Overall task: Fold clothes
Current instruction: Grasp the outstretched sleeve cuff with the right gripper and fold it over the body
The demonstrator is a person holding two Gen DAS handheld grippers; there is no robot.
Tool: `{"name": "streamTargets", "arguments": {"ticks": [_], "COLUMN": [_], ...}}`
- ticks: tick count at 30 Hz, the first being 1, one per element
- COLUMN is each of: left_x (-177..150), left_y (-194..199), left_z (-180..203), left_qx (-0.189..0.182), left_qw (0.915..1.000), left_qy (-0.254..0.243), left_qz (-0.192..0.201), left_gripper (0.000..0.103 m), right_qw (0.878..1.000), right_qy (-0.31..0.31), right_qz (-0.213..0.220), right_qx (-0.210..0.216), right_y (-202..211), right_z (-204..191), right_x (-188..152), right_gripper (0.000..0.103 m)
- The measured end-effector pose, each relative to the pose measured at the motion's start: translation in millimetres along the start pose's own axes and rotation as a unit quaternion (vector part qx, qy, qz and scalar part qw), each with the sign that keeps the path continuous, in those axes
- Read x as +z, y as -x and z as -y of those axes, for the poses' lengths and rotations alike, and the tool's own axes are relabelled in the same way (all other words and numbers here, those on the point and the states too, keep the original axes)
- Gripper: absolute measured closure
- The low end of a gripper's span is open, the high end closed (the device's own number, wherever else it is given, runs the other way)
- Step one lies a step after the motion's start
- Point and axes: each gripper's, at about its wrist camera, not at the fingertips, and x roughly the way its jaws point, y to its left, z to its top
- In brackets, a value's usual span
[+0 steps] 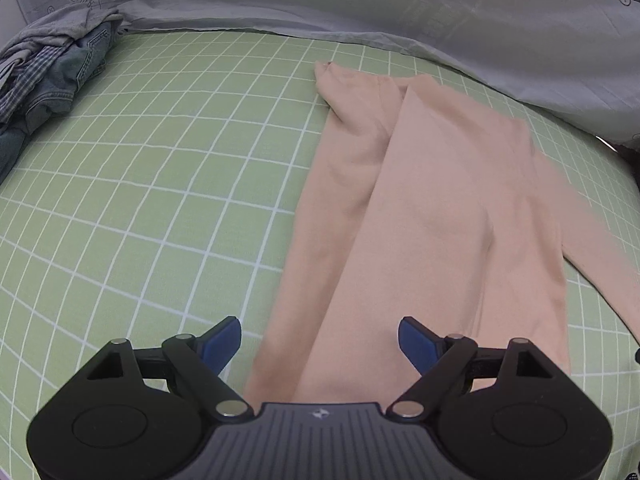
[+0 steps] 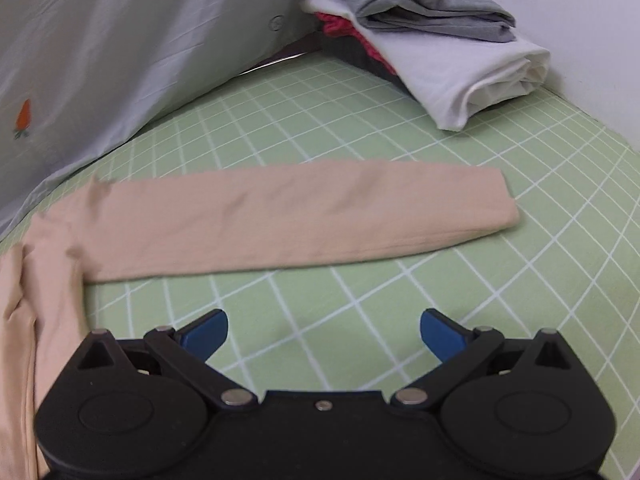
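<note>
Left wrist view looks down my left gripper [image 1: 320,340]: its blue pads are spread wide and grasp nothing, hanging above the near end of the peach garment [image 1: 400,200]. That garment lies flat on the green checked sheet [image 1: 140,200], stretching away ahead of the pads and slightly to their right. Far off to the left sits a rumpled heap of denim and grey clothes [image 1: 52,68], and a pale quilt with carrot prints [image 1: 400,12] runs along beyond the garment. Through the right wrist view, my right gripper [image 2: 324,336] is also released and empty over bare sheet. One long peach sleeve [image 2: 300,220] lies crosswise just ahead of it. A stack of folded clothes [image 2: 440,40] rests farther ahead to the right.
</note>
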Motion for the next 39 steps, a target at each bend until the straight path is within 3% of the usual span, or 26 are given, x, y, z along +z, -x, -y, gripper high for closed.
{"name": "streamTargets", "arguments": {"ticks": [6, 11, 18, 20, 22, 24, 26, 28, 30, 34, 39], "left_x": [11, 8, 8, 8, 8, 8, 8, 8, 9, 8, 8], "left_y": [-22, -33, -34, -34, -35, -36, -36, -36, -36, -37, -37], "left_z": [7, -1, -3, -3, -3, -3, -3, -4, -3, -3, -3], "left_qx": [0.009, 0.011, 0.015, 0.014, 0.014, 0.014, 0.015, 0.015, 0.015, 0.015, 0.015], "left_qw": [0.9998, 0.9993, 0.9988, 0.9989, 0.9989, 0.9989, 0.9988, 0.9988, 0.9989, 0.999, 0.9991], "left_qy": [-0.006, 0.021, 0.03, 0.03, 0.031, 0.033, 0.034, 0.034, 0.033, 0.032, 0.032], "left_qz": [-0.018, -0.029, -0.035, -0.034, -0.032, -0.031, -0.031, -0.031, -0.03, -0.028, -0.024], "left_gripper": [0.015, 0.005, 0.0, 0.0, 0.0, 0.0, 0.0, 0.0, 0.0, 0.0, 0.0], "right_qw": [0.997, 0.993, 0.994, 0.995, 0.996, 0.997, 0.998, 0.999, 0.999, 0.998, 0.991], "right_qy": [-0.047, -0.053, -0.034, -0.03, -0.026, -0.018, -0.01, -0.011, -0.013, 0.017, 0.067], "right_qz": [0.018, 0.034, 0.025, 0.029, 0.032, 0.031, 0.031, 0.029, 0.034, 0.055, 0.068], "right_qx": [-0.06, -0.098, -0.096, -0.088, -0.08, -0.067, -0.053, -0.033, -0.016, 0.005, 0.093], "right_y": [-27, -38, -46, -44, -40, -39, -37, -34, -30, -16, 0], "right_z": [31, 52, 60, 59, 58, 58, 58, 60, 59, 40, -6], "right_x": [26, 37, 48, 49, 49, 49, 51, 54, 55, 58, 60], "right_gripper": [0.0, 0.0, 0.0, 0.006, 0.023, 0.031, 0.051, 0.079, 0.094, 0.097, 0.097]}}
